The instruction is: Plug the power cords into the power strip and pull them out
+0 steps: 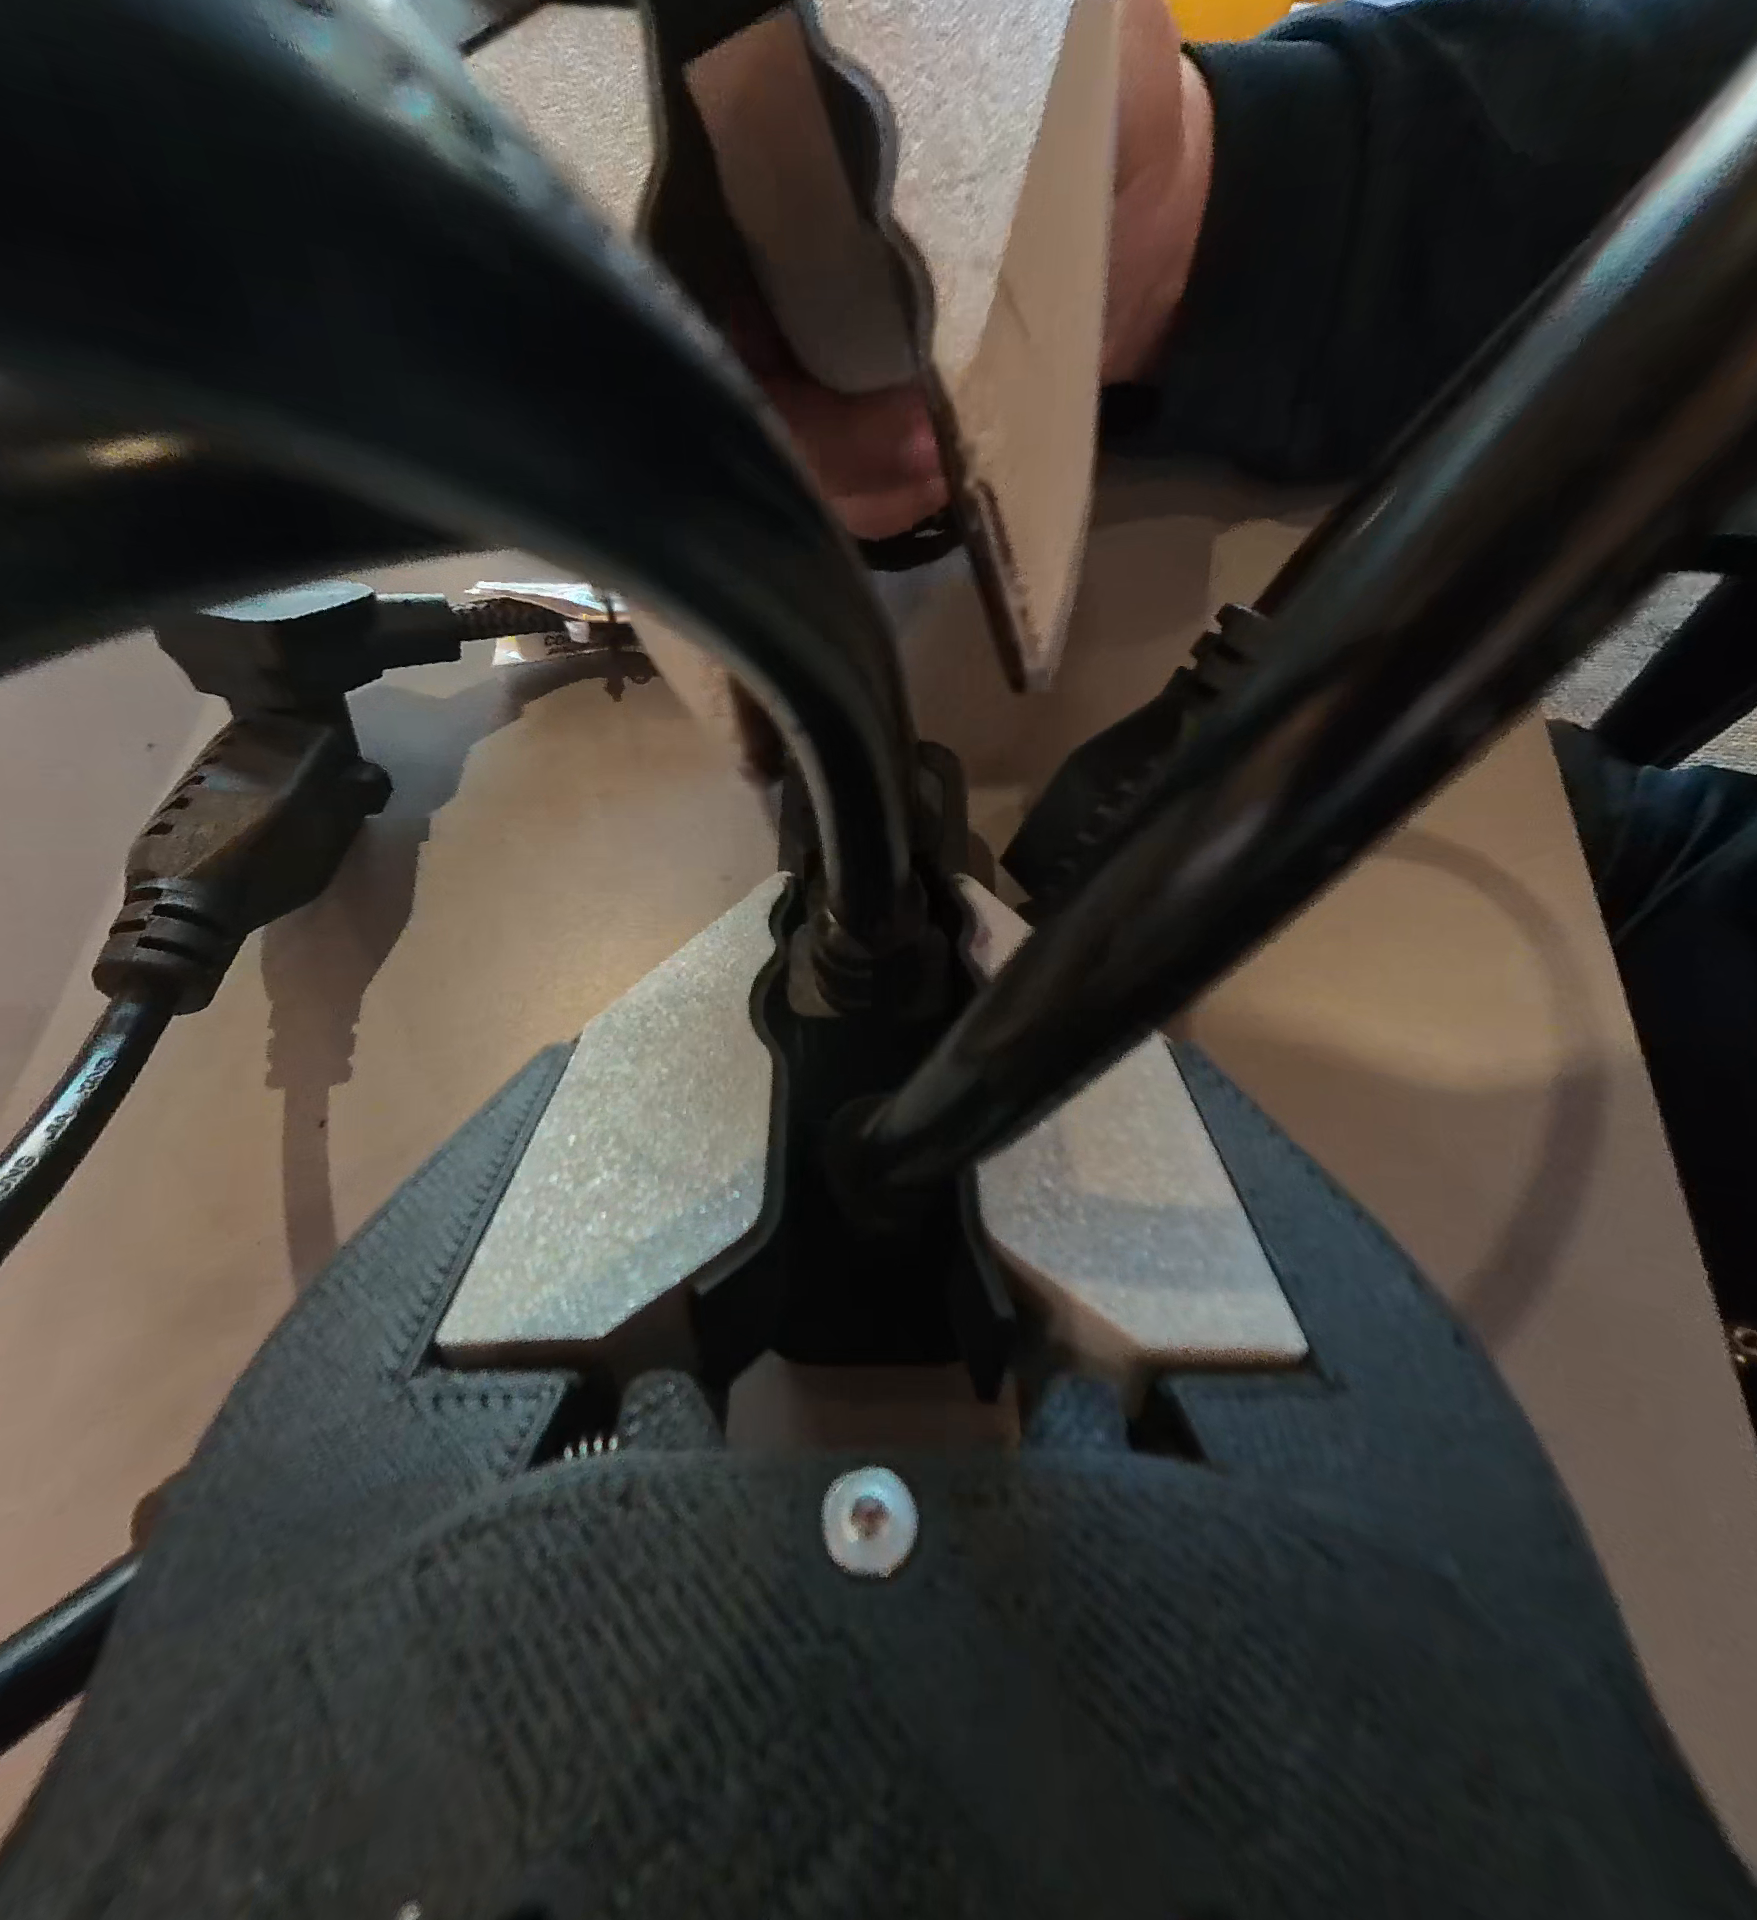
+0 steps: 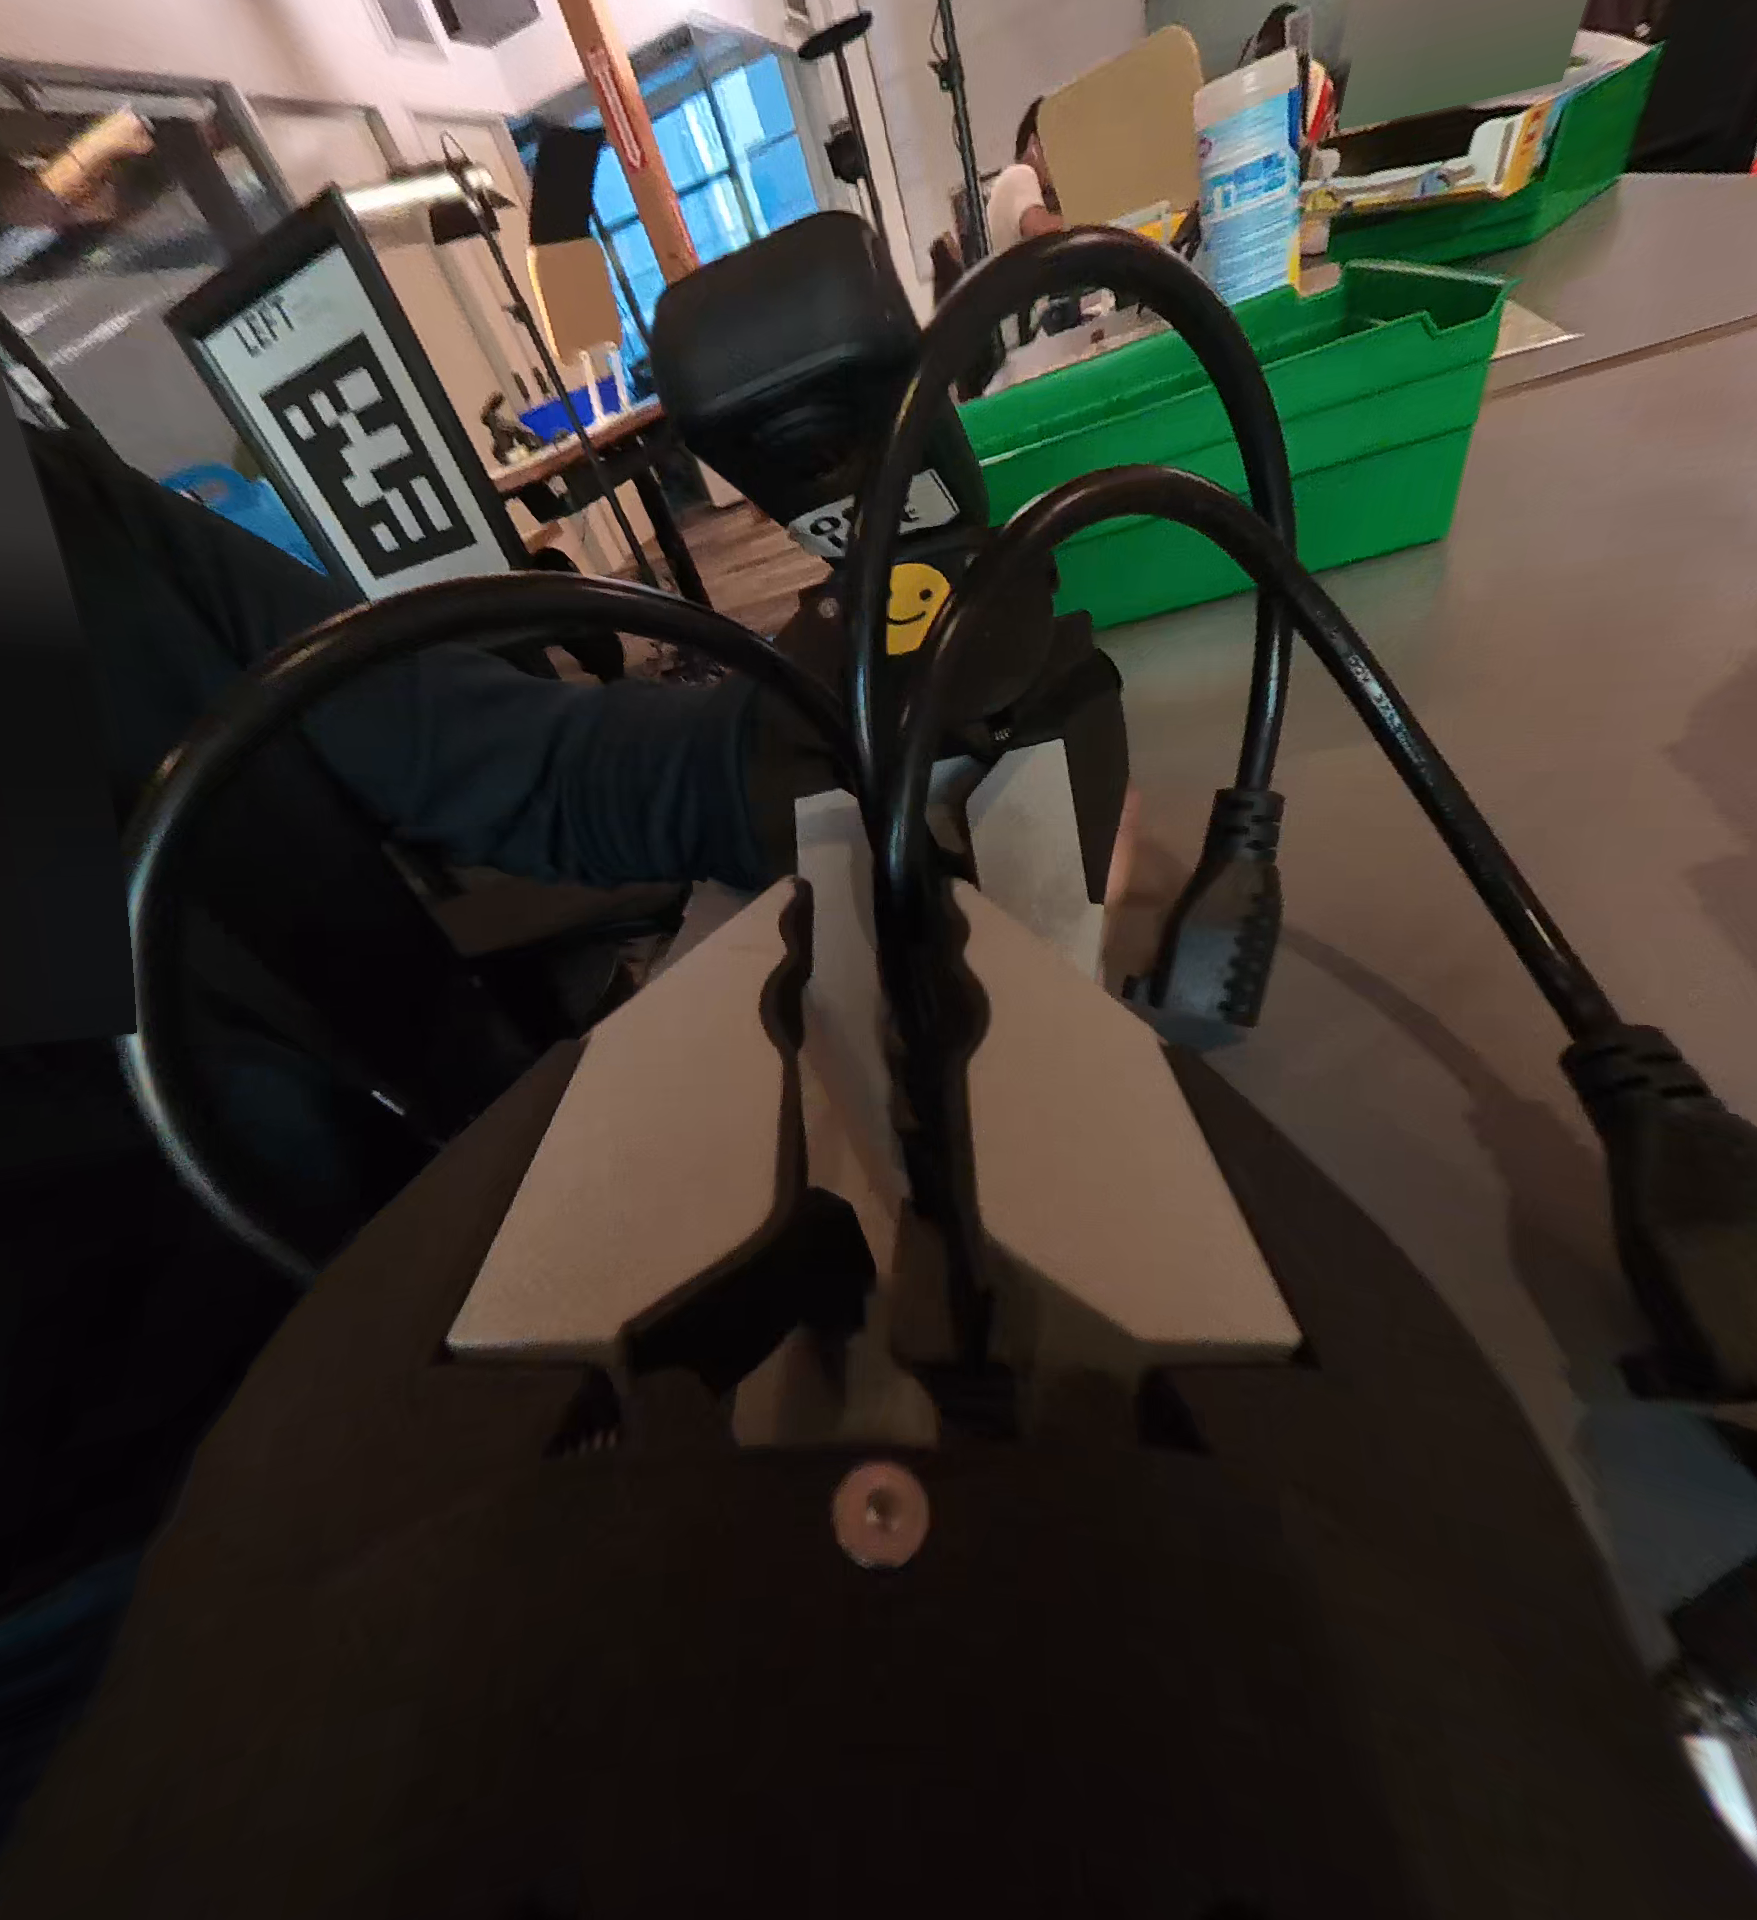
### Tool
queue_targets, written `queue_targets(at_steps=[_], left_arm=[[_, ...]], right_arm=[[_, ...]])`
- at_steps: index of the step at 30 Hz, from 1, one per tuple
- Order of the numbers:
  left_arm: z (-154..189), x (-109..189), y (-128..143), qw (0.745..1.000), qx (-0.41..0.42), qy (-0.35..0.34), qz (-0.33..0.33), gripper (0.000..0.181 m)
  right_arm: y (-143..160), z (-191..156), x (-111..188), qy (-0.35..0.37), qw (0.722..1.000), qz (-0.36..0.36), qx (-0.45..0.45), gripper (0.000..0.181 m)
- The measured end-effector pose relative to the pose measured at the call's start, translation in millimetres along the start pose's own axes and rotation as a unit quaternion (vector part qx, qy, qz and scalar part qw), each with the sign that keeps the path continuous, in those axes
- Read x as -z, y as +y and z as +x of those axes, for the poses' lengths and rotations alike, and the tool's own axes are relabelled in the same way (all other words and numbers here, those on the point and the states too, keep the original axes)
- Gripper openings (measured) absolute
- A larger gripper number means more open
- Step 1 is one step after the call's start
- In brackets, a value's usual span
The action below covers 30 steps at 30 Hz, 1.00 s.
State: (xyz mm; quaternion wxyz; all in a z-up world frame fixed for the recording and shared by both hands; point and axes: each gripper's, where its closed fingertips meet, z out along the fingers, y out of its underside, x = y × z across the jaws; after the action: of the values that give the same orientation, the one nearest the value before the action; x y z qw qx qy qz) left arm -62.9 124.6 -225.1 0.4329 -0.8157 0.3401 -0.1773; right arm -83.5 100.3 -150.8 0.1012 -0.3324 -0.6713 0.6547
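Note:
My left gripper (image 1: 879, 904) is shut on a black power strip (image 1: 832, 1247) held low over the tan table (image 1: 593, 831). A black plug (image 1: 858, 966) sits in the strip's far end, and its thick cord (image 1: 438, 343) arcs up to the left. A second cord (image 1: 1373, 623) leaves the strip's top toward the upper right. My right gripper (image 2: 879, 914) hangs above the strip. Its jaws stand apart around that plug's cord (image 2: 921, 1039), which lies against the right pad. It also shows in the left wrist view (image 1: 999, 644).
Loose cord ends lie on the table (image 1: 230, 821), (image 2: 1217, 925), (image 2: 1736, 1226). Cord loops (image 2: 1113, 270) arch over both grippers. Green bins (image 2: 1269, 447) and a white canister (image 2: 1248, 177) stand behind. A dark sleeve (image 2: 541, 769) and a marker board (image 2: 354, 436) are at left.

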Motion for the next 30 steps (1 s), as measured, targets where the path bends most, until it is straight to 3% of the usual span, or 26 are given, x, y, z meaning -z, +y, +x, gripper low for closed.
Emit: queue_targets(at_steps=[3, 5, 10, 13, 15, 19, 23, 25, 29, 30], left_arm=[[8, 2, 1, 1.0, -0.015, 0.023, -0.002, 0.025], [14, 3, 2, 0.999, -0.025, 0.037, -0.005, 0.025], [32, 16, 10, 0.993, -0.058, 0.101, -0.007, 0.025], [47, 23, 14, 0.987, -0.061, 0.15, -0.006, 0.025], [55, 21, 13, 0.984, -0.073, 0.164, -0.002, 0.025], [66, 16, 9, 0.979, -0.092, 0.183, 0.004, 0.025], [65, 17, 10, 0.979, -0.095, 0.182, 0.006, 0.025], [66, 18, 11, 0.978, -0.097, 0.186, 0.005, 0.025], [66, 21, 12, 0.977, -0.094, 0.192, 0.005, 0.024], [66, 22, 13, 0.977, -0.094, 0.193, 0.005, 0.024]], right_arm=[[3, 8, 6, 0.044, 0.998, -0.022, 0.038, 0.024], [3, 10, 8, 0.073, 0.994, -0.039, 0.071, 0.042], [1, 0, 10, 0.093, 0.983, -0.05, 0.152, 0.033], [-2, 26, 21, 0.17, 0.974, -0.051, 0.137, 0.03], [5, 51, 26, 0.237, 0.959, -0.075, 0.138, 0.031], [24, 84, 9, 0.293, 0.928, -0.154, 0.168, 0.045], [11, 125, 11, 0.406, 0.848, -0.214, 0.264, 0.056], [8, 130, -1, 0.394, 0.846, -0.218, 0.286, 0.061], [48, 140, -23, 0.317, 0.864, -0.315, 0.233, 0.057], [49, 144, -25, 0.317, 0.864, -0.32, 0.225, 0.034]])
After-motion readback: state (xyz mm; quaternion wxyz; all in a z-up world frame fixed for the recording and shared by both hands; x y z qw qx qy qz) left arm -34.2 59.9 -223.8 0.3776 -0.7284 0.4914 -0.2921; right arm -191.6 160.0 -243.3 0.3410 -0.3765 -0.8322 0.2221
